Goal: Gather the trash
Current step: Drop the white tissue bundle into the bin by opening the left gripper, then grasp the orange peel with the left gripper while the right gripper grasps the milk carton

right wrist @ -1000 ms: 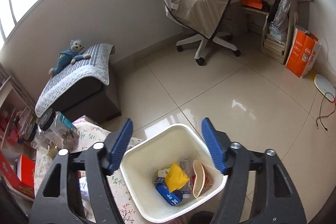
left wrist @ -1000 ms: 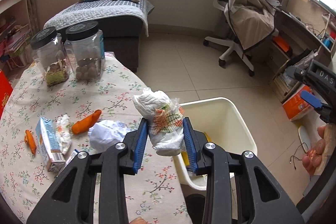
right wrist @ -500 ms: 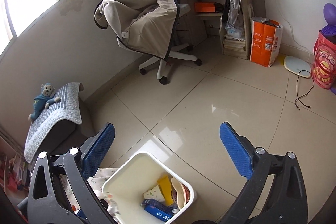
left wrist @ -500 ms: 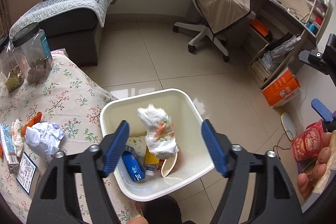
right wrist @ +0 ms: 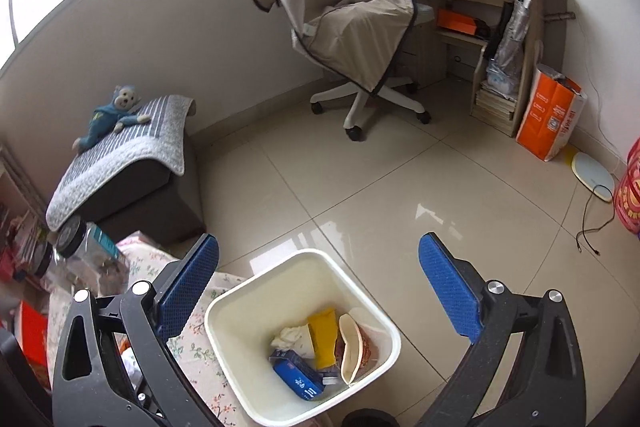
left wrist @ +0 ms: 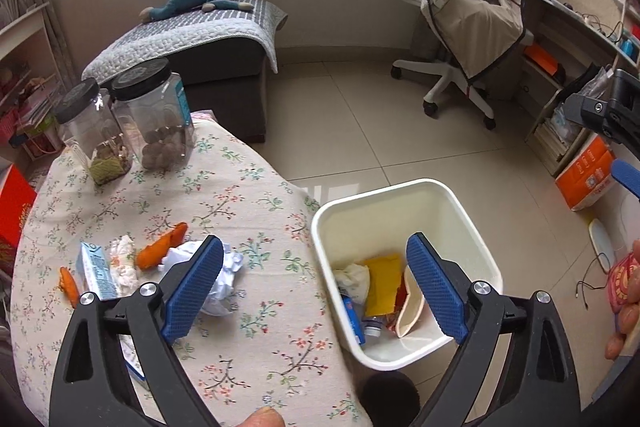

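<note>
The left gripper pointed steeply downward over the table's edge, its jaws having just been opening — nothing lay between them. The white tissue wad lay inside the white bin, against its wall nearest the table, beside a yellow packet. The right gripper hung tilted down above the bin, jaws spread wide and empty. Crumpled paper and an orange wrapper remained on the tablecloth near its bin-side edge — a carton beside them.
</note>
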Available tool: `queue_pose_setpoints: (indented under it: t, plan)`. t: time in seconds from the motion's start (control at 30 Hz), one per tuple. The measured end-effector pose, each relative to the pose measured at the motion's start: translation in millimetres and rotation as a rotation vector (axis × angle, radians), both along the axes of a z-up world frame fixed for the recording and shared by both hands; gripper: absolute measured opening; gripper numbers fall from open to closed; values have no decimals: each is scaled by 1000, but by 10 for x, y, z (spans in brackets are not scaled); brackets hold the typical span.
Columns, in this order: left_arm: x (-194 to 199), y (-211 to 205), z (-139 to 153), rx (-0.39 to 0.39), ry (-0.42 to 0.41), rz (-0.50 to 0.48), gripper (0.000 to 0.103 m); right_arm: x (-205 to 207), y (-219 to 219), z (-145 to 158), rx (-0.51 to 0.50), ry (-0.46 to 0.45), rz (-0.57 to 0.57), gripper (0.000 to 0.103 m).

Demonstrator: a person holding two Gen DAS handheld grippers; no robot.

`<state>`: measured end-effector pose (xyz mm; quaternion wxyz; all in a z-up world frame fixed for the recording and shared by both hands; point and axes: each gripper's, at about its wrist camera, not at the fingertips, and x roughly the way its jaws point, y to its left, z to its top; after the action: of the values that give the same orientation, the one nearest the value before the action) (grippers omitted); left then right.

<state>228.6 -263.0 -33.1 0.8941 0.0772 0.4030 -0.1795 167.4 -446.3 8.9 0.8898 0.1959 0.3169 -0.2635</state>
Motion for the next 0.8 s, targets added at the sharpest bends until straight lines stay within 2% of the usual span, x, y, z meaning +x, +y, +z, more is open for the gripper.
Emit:
queue_pose_setpoints:
  t: [0.17,0.37,0.47,0.63,0.7,0.8]
  plan:
    - [73,511,-42,79,-29,84,91,259,346,-101,35,81,130,96]
    - [256,1312,-197,210,-25,194,92,492,813,-158,1,148,263,96]
    - [431,1832,-314,219,42,299,92,581,1032,-184,-25,172,320,96]
    - [797,2755,-584,57,271,512,91,739,1418,-263,-73,216,403,96]
    - [943,3017,-749,50,349,586,91,802,1570,-306,-88,234,435,96]
    - [1094,3249,-953,81,394,645,86,888,1796,-361,-116,256,480,96]
